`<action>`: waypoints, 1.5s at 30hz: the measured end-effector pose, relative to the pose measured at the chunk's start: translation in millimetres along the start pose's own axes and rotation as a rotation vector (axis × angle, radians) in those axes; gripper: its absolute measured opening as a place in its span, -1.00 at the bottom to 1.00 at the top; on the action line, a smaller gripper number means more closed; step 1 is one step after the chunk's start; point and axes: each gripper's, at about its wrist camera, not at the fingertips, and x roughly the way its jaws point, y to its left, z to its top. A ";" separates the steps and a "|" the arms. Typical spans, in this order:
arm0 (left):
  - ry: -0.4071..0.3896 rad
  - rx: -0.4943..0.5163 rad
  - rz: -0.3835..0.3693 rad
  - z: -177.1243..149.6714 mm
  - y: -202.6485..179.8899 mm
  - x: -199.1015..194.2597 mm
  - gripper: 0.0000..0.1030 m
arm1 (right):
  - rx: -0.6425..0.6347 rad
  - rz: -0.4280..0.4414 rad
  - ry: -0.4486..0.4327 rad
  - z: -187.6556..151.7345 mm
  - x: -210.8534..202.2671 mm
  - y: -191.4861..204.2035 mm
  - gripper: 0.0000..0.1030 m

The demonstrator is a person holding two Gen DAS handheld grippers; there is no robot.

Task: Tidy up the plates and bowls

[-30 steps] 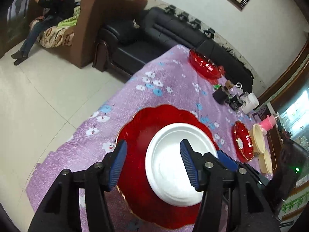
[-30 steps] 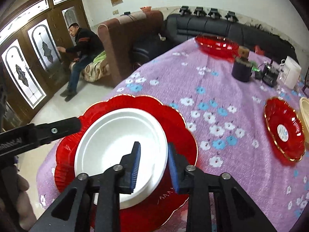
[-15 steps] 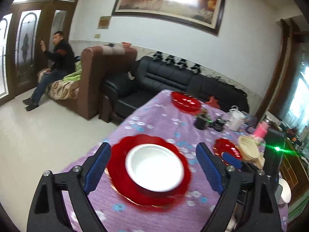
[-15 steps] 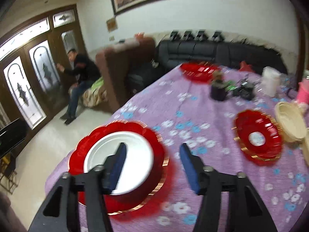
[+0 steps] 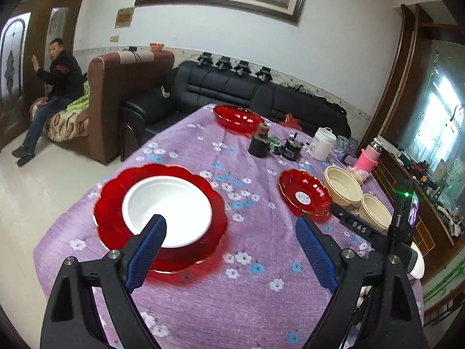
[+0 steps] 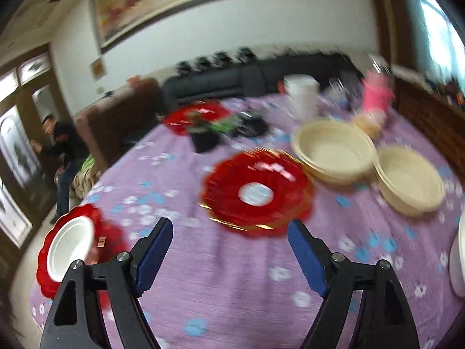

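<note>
A white plate [image 5: 168, 206] lies on a large red scalloped plate [image 5: 110, 203] near the table's left front; both show small in the right wrist view, white plate [image 6: 69, 247]. A smaller red plate [image 5: 303, 195] [image 6: 255, 192] lies mid-table. Two cream bowls [image 5: 343, 186] [image 5: 375, 210] stand right of it, also in the right wrist view [image 6: 334, 151] [image 6: 409, 177]. A red bowl [image 5: 237, 117] sits at the far end. My left gripper [image 5: 229, 232] is open and empty above the table. My right gripper [image 6: 229, 238] is open and empty before the small red plate.
A purple flowered cloth covers the table [image 5: 255, 290]. A black cup [image 5: 258, 145], white jar [image 5: 321, 144] and pink bottle [image 5: 369, 160] stand at the back. A white dish edge [image 6: 457, 264] shows far right. A man [image 5: 52, 87] sits by the sofas.
Both grippers opened wide and pulled up and back from the white plate, which stays on the large red plate. The right gripper swung right toward the small red plate.
</note>
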 end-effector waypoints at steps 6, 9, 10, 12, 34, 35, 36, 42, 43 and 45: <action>0.060 0.009 -0.029 -10.3 -19.2 21.6 0.75 | 0.176 -0.023 0.094 -2.8 21.5 -66.9 0.48; 0.084 0.033 -0.033 -13.8 -29.0 29.3 0.75 | 0.244 -0.002 0.113 2.0 34.2 -80.0 0.48; 0.087 0.040 -0.030 -14.8 -31.4 30.2 0.75 | 0.257 0.007 0.115 4.8 39.0 -82.5 0.48; 0.092 0.045 -0.026 -15.9 -33.3 30.3 0.75 | 0.266 0.019 0.126 12.6 51.7 -81.2 0.48; 0.213 0.083 -0.028 11.1 -78.6 108.0 0.75 | 0.105 0.305 0.340 18.7 70.3 -57.9 -0.71; 0.226 0.081 -0.032 13.1 -80.3 116.1 0.75 | 0.076 0.277 0.334 18.3 67.0 -56.5 -0.72; 0.242 0.080 -0.036 15.6 -82.8 125.7 0.75 | 0.046 0.228 0.314 18.7 63.7 -55.7 -0.72; 0.351 0.040 -0.036 22.9 -90.3 196.3 0.74 | 0.053 0.222 0.316 15.3 70.8 -59.7 -0.72; 0.372 0.019 -0.025 23.0 -87.9 209.1 0.74 | 0.062 0.227 0.323 14.9 74.4 -59.4 -0.72; 0.405 -0.005 -0.009 21.5 -83.4 229.0 0.73 | 0.073 0.233 0.340 12.9 80.6 -59.1 -0.72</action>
